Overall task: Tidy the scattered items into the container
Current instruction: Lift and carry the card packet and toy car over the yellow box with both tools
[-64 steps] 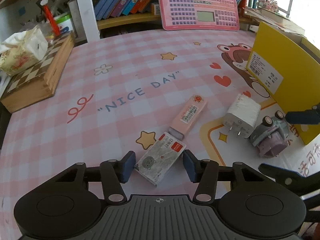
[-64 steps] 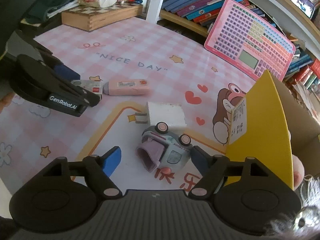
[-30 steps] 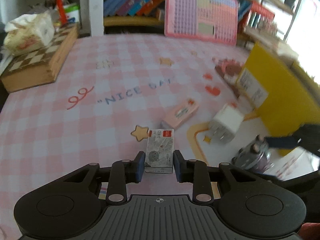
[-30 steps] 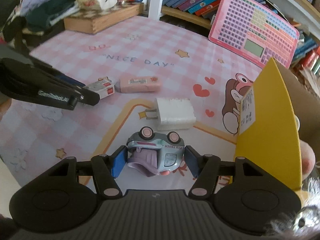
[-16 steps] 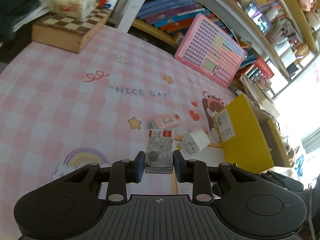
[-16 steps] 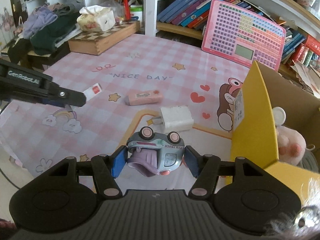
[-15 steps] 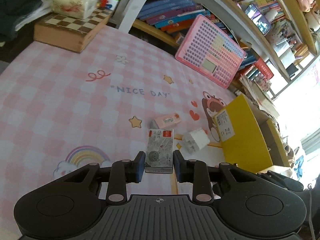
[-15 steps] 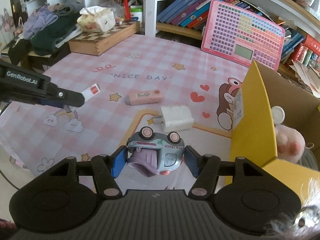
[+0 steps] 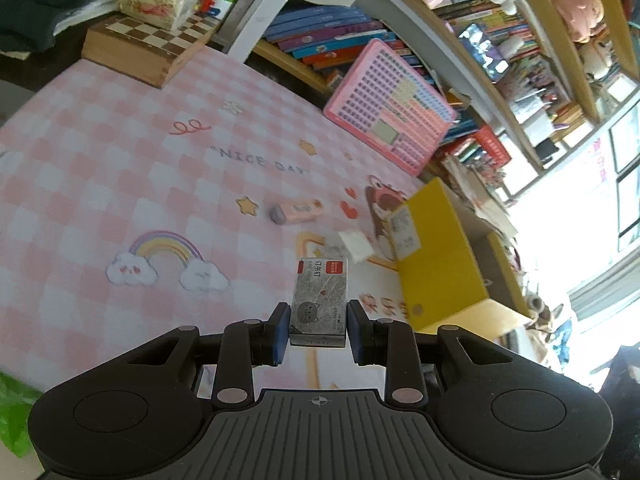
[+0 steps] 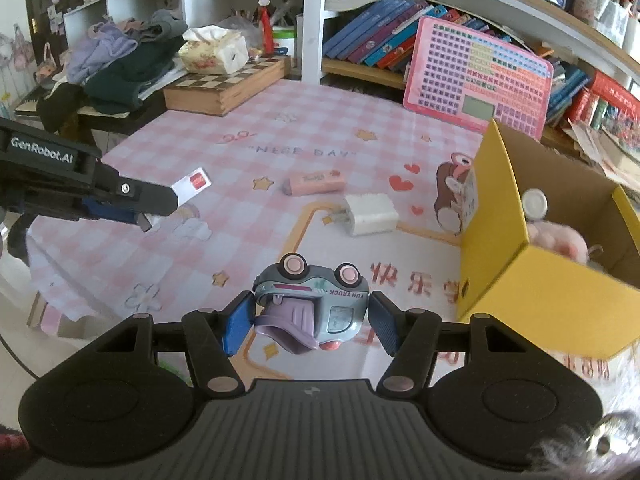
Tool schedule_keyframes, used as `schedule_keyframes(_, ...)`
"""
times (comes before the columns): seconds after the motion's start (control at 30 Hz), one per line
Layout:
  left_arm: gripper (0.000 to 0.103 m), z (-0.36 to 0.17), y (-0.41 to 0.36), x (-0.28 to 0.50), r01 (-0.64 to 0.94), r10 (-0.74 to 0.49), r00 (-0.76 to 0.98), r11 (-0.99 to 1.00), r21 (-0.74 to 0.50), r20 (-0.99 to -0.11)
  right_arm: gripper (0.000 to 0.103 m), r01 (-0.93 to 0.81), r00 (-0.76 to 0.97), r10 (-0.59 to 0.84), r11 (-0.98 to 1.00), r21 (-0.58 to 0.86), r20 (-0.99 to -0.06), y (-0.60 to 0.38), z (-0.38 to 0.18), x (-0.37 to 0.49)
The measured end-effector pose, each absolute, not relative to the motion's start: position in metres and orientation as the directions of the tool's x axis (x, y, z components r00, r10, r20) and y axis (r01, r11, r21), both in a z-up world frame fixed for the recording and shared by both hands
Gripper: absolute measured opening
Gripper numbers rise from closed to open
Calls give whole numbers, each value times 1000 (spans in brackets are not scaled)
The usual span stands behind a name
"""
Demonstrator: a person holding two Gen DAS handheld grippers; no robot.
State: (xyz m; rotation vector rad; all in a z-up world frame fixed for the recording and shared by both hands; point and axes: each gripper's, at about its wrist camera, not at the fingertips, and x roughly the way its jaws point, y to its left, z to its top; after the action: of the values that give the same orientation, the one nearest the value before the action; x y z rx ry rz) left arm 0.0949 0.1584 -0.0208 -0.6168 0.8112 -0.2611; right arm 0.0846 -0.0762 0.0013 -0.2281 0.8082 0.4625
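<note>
The left hand-held gripper (image 9: 318,330) is clenched on a small grey rectangular staple box with a cat drawing and a red label (image 9: 320,300), its blue pads (image 9: 282,330) pressed on the box's two long sides. The box is lifted clear of the counter covered by a pink-and-white checked cloth printed "NICE DAY" (image 9: 100,184) and hangs well apart from the open yellow cardboard box (image 10: 532,280), on its open-counter side.

The right hand-held gripper (image 10: 310,322) is grasping a grey-blue plastic toy truck with pink wheels and a lilac scoop (image 10: 312,304). The truck is held wheels up, in the air, near the yellow cardboard box's front corner.

Inside the yellow cardboard box lies a pink plush toy (image 10: 560,236).

On the cloth, just beside the yellow cardboard box's labelled wall, sits a white square plug-in charger (image 10: 370,214). Farther from the yellow cardboard box, beyond the charger, lies a pink rectangular eraser-like bar (image 10: 316,181).

A pink keyboard-style learning tablet (image 10: 480,74) leans against the bookshelf behind the yellow cardboard box.
</note>
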Motion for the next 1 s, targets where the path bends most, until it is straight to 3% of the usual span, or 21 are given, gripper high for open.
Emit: schedule_keyframes(1.0, 28, -2, 98, 47, 117, -618, 581, 707, -698, -529, 60, -279, 635, 172, 960, -16, -753, -150, 17, 2)
